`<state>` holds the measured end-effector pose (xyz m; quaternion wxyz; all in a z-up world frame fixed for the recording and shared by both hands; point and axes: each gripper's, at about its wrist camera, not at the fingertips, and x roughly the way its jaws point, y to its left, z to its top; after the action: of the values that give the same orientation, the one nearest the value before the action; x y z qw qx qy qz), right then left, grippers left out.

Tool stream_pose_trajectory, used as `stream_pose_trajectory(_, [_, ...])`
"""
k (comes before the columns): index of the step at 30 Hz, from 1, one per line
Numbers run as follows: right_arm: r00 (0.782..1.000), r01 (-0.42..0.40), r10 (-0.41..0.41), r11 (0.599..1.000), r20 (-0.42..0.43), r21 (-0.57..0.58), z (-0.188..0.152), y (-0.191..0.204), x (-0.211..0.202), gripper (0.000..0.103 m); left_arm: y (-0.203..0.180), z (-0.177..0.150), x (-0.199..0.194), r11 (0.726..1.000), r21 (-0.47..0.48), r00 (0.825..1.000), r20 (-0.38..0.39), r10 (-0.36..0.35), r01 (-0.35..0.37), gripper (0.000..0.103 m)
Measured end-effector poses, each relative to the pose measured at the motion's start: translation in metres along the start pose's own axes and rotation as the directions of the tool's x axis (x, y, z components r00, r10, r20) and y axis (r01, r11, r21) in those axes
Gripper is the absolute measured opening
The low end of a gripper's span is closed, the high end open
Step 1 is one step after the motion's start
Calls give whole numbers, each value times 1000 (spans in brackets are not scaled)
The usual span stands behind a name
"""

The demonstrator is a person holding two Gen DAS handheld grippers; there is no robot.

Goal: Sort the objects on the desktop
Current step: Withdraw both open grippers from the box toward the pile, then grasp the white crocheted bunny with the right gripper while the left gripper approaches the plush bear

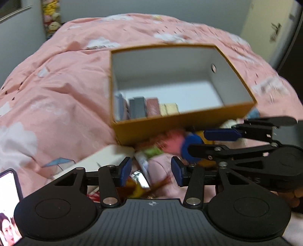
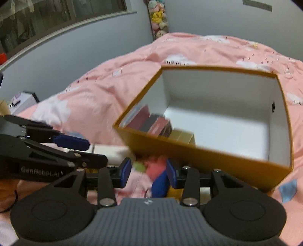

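A mustard cardboard box point(image 1: 170, 126) point(image 2: 208, 160) with a white inside lies open on the pink bedcover. Several small boxes point(image 1: 144, 107) point(image 2: 157, 125) stand in a row in its near left corner. In front of it lies a blurred heap: a pink soft toy point(image 1: 173, 141) point(image 2: 156, 166), a blue and yellow thing point(image 1: 193, 141) point(image 2: 159, 184), a green wrapper point(image 1: 153, 151), a white tube point(image 1: 143, 162) and a flat white box point(image 1: 102, 160). My left gripper point(image 1: 151, 171) point(image 2: 96, 149) hangs open over the tube and wrappers. My right gripper point(image 2: 148, 173) point(image 1: 197, 142) is open above the toys, pressing on nothing.
A phone point(image 1: 7, 198) with a lit screen lies at the lower left. Plush toys point(image 1: 51, 19) point(image 2: 159, 17) hang at the far wall. A white carton point(image 2: 22, 100) sits beside the bed under a window. The pink cover point(image 1: 56, 85) stretches left and behind the box.
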<state>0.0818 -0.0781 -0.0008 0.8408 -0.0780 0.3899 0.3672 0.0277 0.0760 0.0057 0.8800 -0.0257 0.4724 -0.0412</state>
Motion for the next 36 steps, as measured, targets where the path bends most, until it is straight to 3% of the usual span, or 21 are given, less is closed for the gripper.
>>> stream_pose_trajectory(8, [996, 6, -6, 1000, -90, -4, -30, 3, -1, 42, -17, -6, 6, 998, 55, 997, -73, 11, -7, 53])
stream_pose_trajectory(13, [977, 4, -13, 999, -212, -43, -42, 10, 16, 42, -23, -15, 18, 997, 78, 988, -155, 23, -11, 53])
stream_pose_trajectory(19, [973, -11, 5, 1000, -232, -25, -48, 7, 14, 43, -18, -21, 25, 999, 45, 980, -200, -4, 13, 53])
stream_pose_trajectory(27, [984, 32, -34, 999, -172, -16, -45, 5, 3, 43, -8, -14, 11, 1000, -7, 994, -111, -23, 23, 53])
stream_pose_trajectory(32, [985, 158, -158, 987, -71, -12, -40, 1, -19, 42, 4, -9, 7, 995, -72, 995, -64, -71, 67, 53])
stream_pose_trajectory(36, [981, 193, -192, 981, 29, -11, -36, 2, -43, 42, 4, -8, 5, 994, -80, 996, -43, -78, 75, 53])
